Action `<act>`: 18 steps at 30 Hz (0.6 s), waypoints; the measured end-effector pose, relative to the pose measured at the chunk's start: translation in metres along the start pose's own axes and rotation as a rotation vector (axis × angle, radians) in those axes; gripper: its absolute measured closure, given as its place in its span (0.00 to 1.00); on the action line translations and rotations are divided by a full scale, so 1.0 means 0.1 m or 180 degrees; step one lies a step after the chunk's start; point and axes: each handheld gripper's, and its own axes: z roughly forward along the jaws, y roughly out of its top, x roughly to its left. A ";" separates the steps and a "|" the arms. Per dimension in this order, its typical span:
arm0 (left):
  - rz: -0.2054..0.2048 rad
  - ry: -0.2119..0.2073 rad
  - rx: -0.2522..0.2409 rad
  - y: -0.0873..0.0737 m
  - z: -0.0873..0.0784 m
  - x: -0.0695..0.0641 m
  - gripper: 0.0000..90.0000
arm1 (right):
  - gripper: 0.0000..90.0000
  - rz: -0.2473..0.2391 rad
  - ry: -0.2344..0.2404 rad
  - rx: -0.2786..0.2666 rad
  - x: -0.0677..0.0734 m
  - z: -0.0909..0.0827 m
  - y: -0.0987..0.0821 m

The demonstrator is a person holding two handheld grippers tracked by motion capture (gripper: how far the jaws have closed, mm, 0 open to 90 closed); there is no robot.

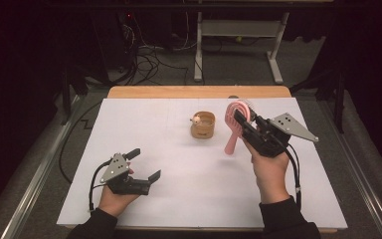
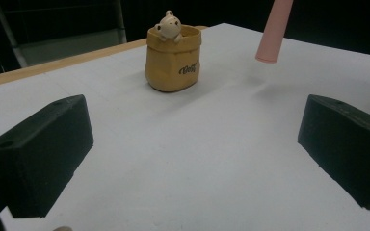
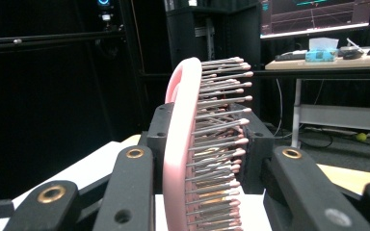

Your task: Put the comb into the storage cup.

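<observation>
- We saw the right gripper (image 1: 242, 121) raised above the right part of the bench (image 1: 189, 199), held in the person's right hand (image 1: 269, 169).
- Its fingers (image 3: 159, 139) were clenched on the pink hairbrush (image 1: 236, 124), one on the back of the brush head and the other against the bristles.
- In the right gripper view the hairbrush (image 3: 192, 144) stood on its edge between the two fingers, with the bristles pointing to the right of that view.
- The handle of the brush hung down and to the left, and its end was above the bench, not touching it; in the left gripper view this pink end (image 2: 273, 33) showed at the top, with a faint shadow on the white surface under it.
- The brush was just to the right of a small yellow-brown pot (image 1: 202, 125) with a little animal figure (image 2: 169, 26) on its rim; the two were apart.
- The pot stood upright in the far middle of the bench.
- The left gripper (image 1: 144, 164) was near the person at the left, low over the bench, in the left hand (image 1: 113, 199).
- Its fingers (image 2: 43, 154) were released and stood wide apart, with only bare white surface between them.
</observation>
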 end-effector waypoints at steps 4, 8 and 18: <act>0.0014 -0.0019 0.0010 0.00 0.01 -0.01 0.00 | 0.74 0.0017 -0.0023 -0.0024 -0.01 0.07 0.03; -0.0012 -0.0031 -0.0024 0.00 0.01 -0.01 0.00 | 0.74 -0.0005 -0.0051 -0.0040 -0.02 0.14 0.06; 0.0010 -0.0028 -0.0040 0.01 -0.01 -0.01 0.00 | 0.74 -0.0027 -0.0055 -0.0114 -0.02 0.27 0.22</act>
